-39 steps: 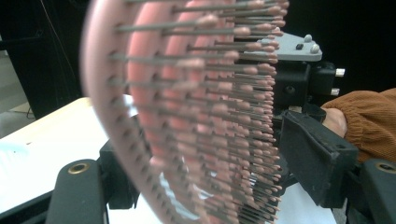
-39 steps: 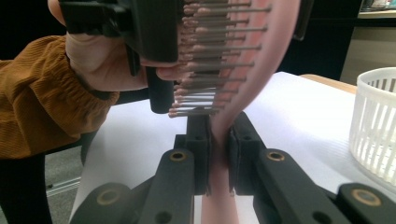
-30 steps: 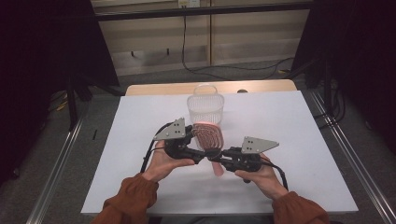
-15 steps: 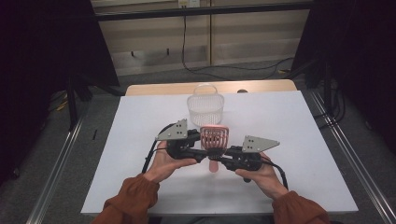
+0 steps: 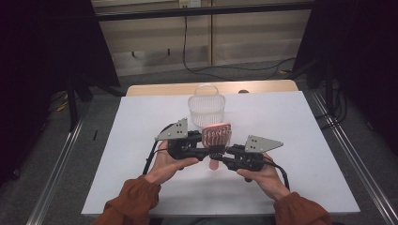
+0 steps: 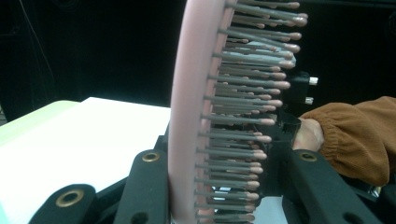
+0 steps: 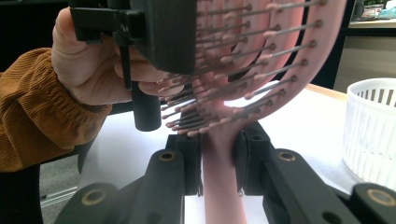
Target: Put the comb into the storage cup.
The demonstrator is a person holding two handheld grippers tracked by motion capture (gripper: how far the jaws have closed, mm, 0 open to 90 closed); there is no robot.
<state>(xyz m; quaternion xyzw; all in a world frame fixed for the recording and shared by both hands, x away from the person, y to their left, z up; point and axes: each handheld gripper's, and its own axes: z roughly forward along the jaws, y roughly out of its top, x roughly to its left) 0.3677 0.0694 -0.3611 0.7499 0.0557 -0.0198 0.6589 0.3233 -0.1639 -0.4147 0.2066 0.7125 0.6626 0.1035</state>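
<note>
- Left gripper [image 5: 206, 151]: held in the person's left hand [image 5: 170, 161], above the white surface [image 5: 291, 122]. In the left gripper view its jaws stand apart on either side of the head of the pink hairbrush [image 6: 187, 116]. One jaw lies against the smooth back, the other sits off the bristle [image 6: 243, 140] tips. Looks like a loose cradle, not a clamp.
- Hairbrush: in the high view it is lifted between the two grippers, head up, bristles facing the camera, handle pointing down toward the surface, just in front of the white basket [image 5: 207, 111] and apart from it.
- Right gripper [image 5: 220, 158]: in the right gripper view its jaws are pressed together on the brush handle [image 7: 223, 186], just under the head. This grip carries the weight.
- Judged step: a hand-over or re-grip in mid-air, likely on the way to the basket.
- To do it well: keep the right jaws firm until the left ones close flat across the head, back and bristle side. Bristles give, so squeeze slowly and check for tilt.
- Risk: release too soon and the brush pivots on its handle and drops.
- Keep both hands steady; clear the basket rim before lowering.
</note>
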